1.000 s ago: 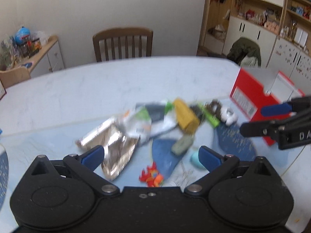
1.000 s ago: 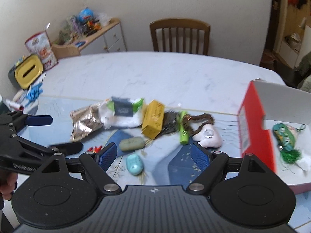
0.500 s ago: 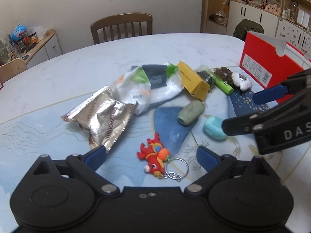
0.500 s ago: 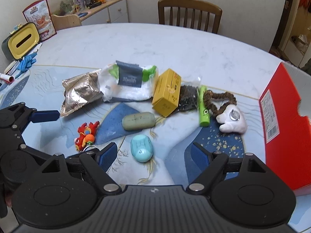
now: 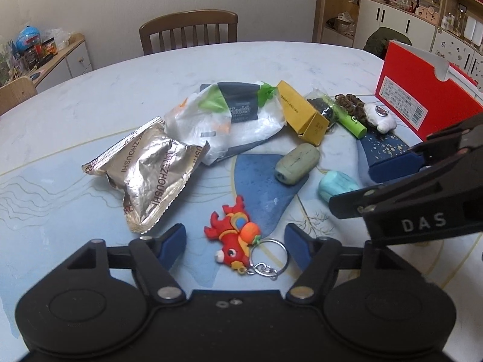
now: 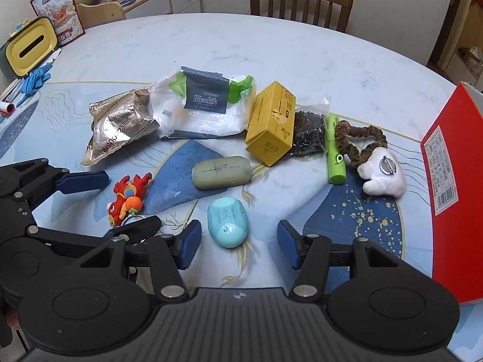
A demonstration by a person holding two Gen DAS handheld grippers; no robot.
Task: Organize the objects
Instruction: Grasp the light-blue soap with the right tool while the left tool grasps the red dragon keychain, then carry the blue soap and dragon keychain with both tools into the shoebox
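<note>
Left wrist view: the left tongs (image 5: 235, 241) gape wide and empty around the red dragon keychain (image 5: 234, 235) on the bench (image 5: 120, 96). The right tongs (image 6: 239, 239) also gape wide, holding nothing, just short of the turquoise soap (image 6: 228, 221); the red box (image 6: 452, 181) stands at the right edge

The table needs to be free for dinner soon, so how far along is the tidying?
Barely started. Nothing in these views looks packed; the inside of the red box is hidden. Both tools are open and empty: the left tool brackets the red keychain, the right tool is at the blue soap. The foil bag, tissue pack and yellow carton remain loose.
</note>
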